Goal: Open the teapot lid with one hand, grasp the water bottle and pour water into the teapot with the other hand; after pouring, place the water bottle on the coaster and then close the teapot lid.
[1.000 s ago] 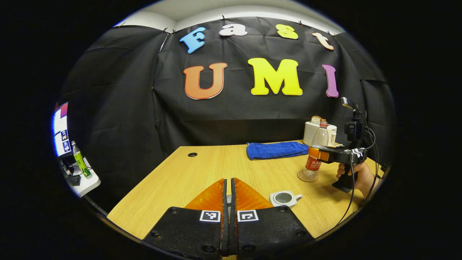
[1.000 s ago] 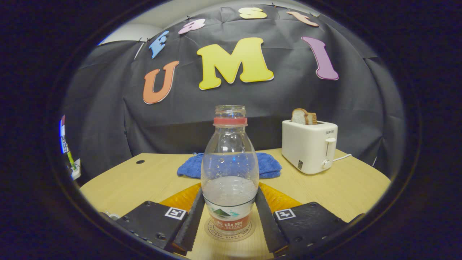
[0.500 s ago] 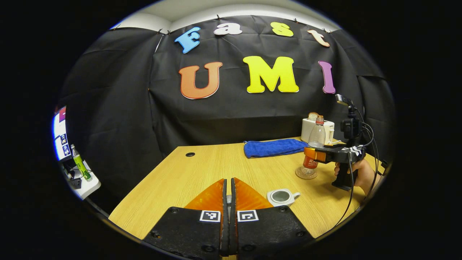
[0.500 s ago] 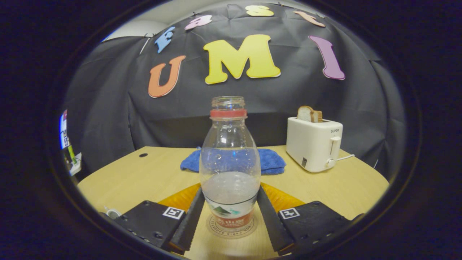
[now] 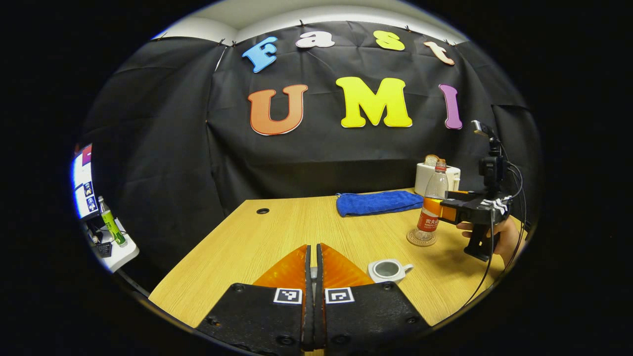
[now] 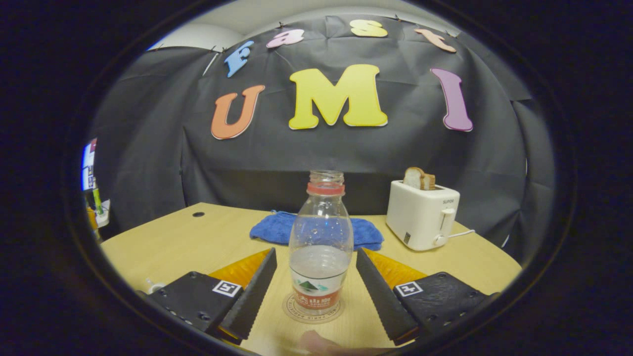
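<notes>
The water bottle (image 6: 321,257), clear with a red label and no cap, stands upright on the round coaster (image 6: 312,310). My right gripper (image 6: 316,253) is open, its fingers either side of the bottle with a gap on each side. In the left gripper view the bottle (image 5: 431,207) sits on the coaster (image 5: 421,238), with the right gripper (image 5: 445,210) just behind it. The small white teapot (image 5: 387,270) stands lidless near the table's front. My left gripper (image 5: 312,262) is shut, with a sliver of the pale lid (image 5: 313,272) pinched between its fingers.
A white toaster (image 6: 423,215) with bread stands at the back right, and a blue cloth (image 6: 316,230) lies behind the bottle. A hand (image 5: 504,237) holds the right gripper. The wooden table (image 5: 247,237) has a cable hole (image 5: 262,211). A side shelf (image 5: 116,247) stands off the left edge.
My right gripper has opened wider and drawn back from the bottle, which stays on the coaster. The left gripper has barely moved.
</notes>
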`<state>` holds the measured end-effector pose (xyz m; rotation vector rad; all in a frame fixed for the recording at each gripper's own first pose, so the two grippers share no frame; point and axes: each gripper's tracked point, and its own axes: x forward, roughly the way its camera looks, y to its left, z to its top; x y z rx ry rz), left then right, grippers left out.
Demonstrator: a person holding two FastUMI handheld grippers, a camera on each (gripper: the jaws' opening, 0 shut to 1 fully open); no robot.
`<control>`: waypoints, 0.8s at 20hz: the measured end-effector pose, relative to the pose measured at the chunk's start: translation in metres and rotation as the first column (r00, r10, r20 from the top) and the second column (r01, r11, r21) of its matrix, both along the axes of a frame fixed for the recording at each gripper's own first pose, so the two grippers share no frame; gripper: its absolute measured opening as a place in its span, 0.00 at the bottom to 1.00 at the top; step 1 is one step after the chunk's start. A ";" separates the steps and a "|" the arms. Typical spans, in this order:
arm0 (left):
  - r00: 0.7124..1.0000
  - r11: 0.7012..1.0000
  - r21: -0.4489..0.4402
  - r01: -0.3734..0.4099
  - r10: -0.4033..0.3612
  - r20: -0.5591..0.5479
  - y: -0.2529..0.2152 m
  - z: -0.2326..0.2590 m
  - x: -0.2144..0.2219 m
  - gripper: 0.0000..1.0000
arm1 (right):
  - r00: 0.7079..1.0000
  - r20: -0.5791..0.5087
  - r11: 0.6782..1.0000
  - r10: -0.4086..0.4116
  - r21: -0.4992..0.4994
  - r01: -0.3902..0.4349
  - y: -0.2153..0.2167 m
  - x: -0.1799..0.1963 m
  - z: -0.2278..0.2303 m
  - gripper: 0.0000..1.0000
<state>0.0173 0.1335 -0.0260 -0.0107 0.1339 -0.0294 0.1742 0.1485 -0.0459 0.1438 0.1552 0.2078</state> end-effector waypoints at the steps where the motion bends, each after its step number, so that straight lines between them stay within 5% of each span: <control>1: 1.000 1.000 -0.003 0.002 -0.002 0.004 -0.002 0.000 0.000 0.03 | 1.000 0.007 1.000 -0.004 -0.008 0.004 -0.003 -0.006 0.002 0.96; 16: 0.999 0.999 -0.006 0.037 -0.037 -0.022 -0.060 -0.021 0.025 0.04 | 0.998 0.063 0.999 0.002 -0.045 0.001 -0.046 -0.093 0.007 0.94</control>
